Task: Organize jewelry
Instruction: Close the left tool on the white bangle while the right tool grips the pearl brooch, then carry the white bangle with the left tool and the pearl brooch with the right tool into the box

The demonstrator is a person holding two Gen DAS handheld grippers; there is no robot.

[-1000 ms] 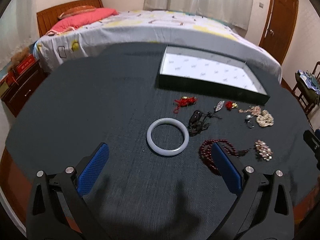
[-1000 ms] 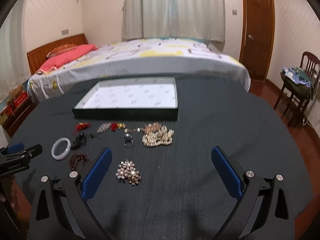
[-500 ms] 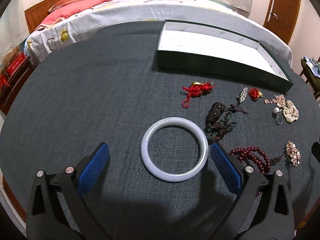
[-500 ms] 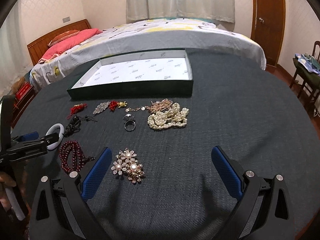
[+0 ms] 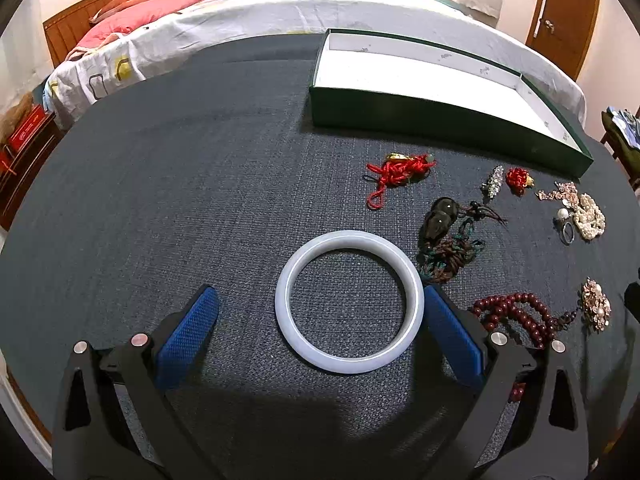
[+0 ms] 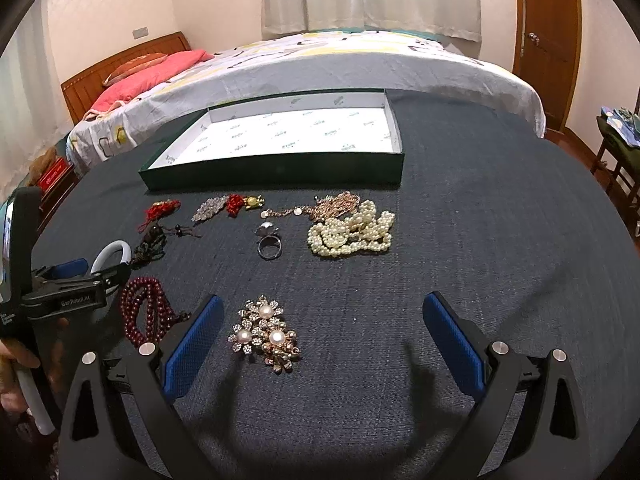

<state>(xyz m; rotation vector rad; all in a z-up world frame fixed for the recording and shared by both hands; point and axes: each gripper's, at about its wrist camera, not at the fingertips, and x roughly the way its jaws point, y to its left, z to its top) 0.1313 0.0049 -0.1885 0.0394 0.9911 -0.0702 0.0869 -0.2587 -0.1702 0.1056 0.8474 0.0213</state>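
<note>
While your left hand-held gripper [image 5: 320, 324] sits low over the dark worktop [image 5: 180, 184], its two blue pads are spread wide apart. The white bangle [image 5: 349, 301] lies flat on the worktop between them. The right pad [image 5: 454, 334] is just beside the bangle's rim, and you cannot tell if it touches. The left pad [image 5: 188, 334] is apart from the bangle.

Your right hand-held gripper [image 6: 322, 340] is spread wide too and pinches nothing. A pearl flower brooch [image 6: 264, 334] lies on the worktop between its pads, close to the left one.

Past the bangle you see a dark cord pendant [image 5: 448, 236], just beside the bangle, and a red knot charm [image 5: 396, 172] farther back. Dark red beads [image 5: 516, 316] lie to the right of the bangle, partly behind the left gripper's right finger. A ring [image 6: 269, 245] lies near a heap of white pearls [image 6: 352, 234], and a rose-gold chain [image 6: 332, 208] touches the pearls.

The green tray [image 6: 272, 168] with a white floor sits behind all the jewelry, at the far side of the worktop. A bed [image 6: 320, 64] with a pink pillow [image 6: 148, 76] is behind the worktop.
</note>
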